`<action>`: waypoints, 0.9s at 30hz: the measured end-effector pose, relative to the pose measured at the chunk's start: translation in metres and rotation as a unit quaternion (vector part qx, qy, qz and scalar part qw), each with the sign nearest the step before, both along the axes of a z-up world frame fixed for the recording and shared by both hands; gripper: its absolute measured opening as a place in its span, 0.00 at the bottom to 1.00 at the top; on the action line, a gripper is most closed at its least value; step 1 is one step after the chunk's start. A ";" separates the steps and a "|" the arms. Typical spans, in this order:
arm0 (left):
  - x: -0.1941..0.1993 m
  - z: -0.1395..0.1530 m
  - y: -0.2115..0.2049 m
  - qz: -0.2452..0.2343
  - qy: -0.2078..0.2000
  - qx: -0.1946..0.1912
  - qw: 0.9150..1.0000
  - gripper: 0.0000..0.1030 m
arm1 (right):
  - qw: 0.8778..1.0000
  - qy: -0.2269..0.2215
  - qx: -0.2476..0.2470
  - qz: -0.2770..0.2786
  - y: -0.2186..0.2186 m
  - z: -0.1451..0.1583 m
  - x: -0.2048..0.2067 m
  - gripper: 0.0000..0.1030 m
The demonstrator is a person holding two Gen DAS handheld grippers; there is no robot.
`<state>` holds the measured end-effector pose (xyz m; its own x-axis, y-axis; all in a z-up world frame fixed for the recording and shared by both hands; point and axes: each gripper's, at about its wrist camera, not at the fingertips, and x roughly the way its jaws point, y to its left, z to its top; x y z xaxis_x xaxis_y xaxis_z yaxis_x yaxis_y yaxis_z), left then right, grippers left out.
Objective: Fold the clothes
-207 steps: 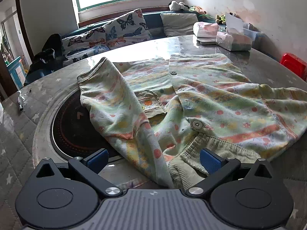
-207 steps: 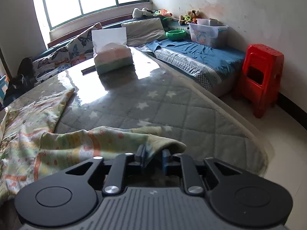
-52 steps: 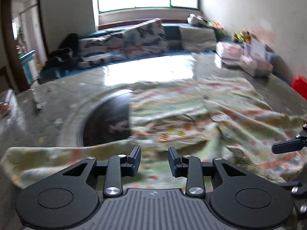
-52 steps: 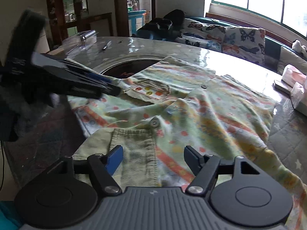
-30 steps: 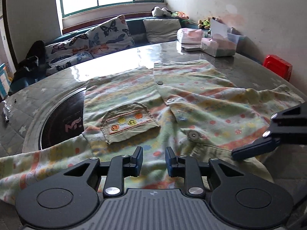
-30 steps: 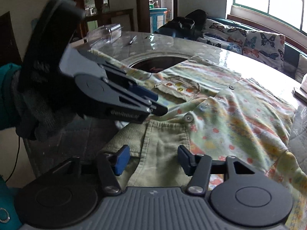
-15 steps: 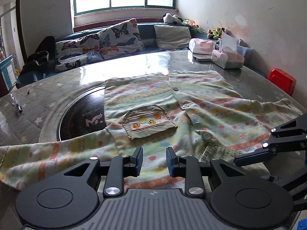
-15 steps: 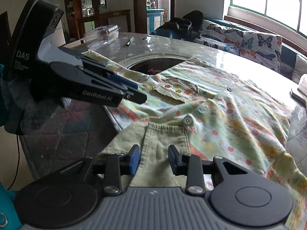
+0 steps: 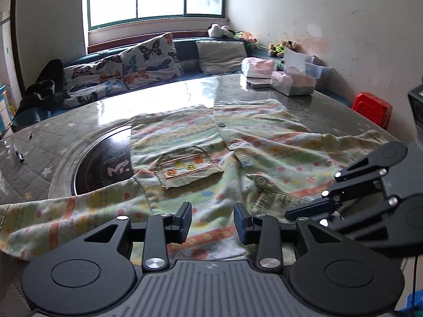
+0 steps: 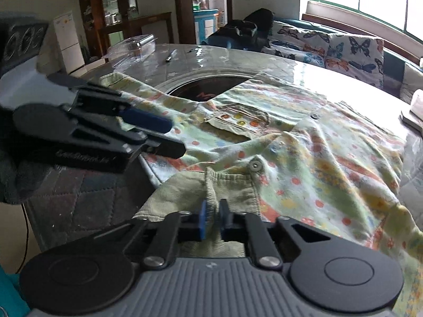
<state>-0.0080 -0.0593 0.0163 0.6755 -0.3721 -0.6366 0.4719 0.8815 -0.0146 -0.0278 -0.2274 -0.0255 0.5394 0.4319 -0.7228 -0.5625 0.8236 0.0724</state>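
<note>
Shirt (image 9: 238, 155) spread flat on the round table (image 9: 79, 121) in left wrist view, left gripper (image 9: 212, 220) parted over its near hem, nothing pinched, right wrist view, right gripper (image 10: 211, 220) clamped shut on the ribbed collar (image 10: 222, 185) at the near edge.

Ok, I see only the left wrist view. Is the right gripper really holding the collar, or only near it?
Observer: Holding. The right gripper has just closed its jaws on a raised fold of the ribbed collar.
Operator: Does my left gripper touch cloth?
Observer: No. The left gripper hangs above the shirt; its jaws have just been opening, with nothing between them.
Operator: Anything beyond my left edge?
Observer: A clear plastic box on the table.
</note>
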 end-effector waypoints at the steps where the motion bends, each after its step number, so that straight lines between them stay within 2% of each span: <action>1: -0.001 0.000 -0.001 -0.004 0.000 0.000 1.000 0.38 | 1.000 0.002 0.004 -0.004 -0.002 0.001 0.000 0.06; 10: -0.017 -0.001 -0.019 -0.082 0.000 -0.003 0.997 0.38 | 0.998 -0.014 0.050 -0.044 -0.032 0.027 -0.003 0.05; 18: -0.018 -0.016 -0.045 -0.141 0.011 0.023 0.990 0.36 | 0.996 -0.030 0.068 -0.059 -0.044 0.041 -0.006 0.05; 21: -0.018 -0.021 -0.047 -0.154 0.016 0.033 0.987 0.24 | 0.995 -0.027 0.069 -0.062 -0.043 0.038 -0.004 0.05; 22: -0.018 -0.022 -0.047 -0.156 0.018 0.034 0.987 0.14 | 0.995 -0.027 0.069 -0.063 -0.043 0.038 -0.004 0.05; 23: -0.018 -0.022 -0.045 -0.157 0.021 0.029 0.987 0.09 | 0.995 -0.027 0.069 -0.063 -0.043 0.037 -0.004 0.05; 27: -0.016 -0.015 -0.039 -0.159 0.028 -0.004 0.987 0.01 | 0.995 -0.031 0.069 -0.065 -0.043 0.039 -0.006 0.05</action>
<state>-0.0235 -0.0979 0.0017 0.4872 -0.5645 -0.6663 0.7232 0.6885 -0.0544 -0.0335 -0.2704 0.0139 0.6390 0.4492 -0.6244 -0.4596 0.8739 0.1584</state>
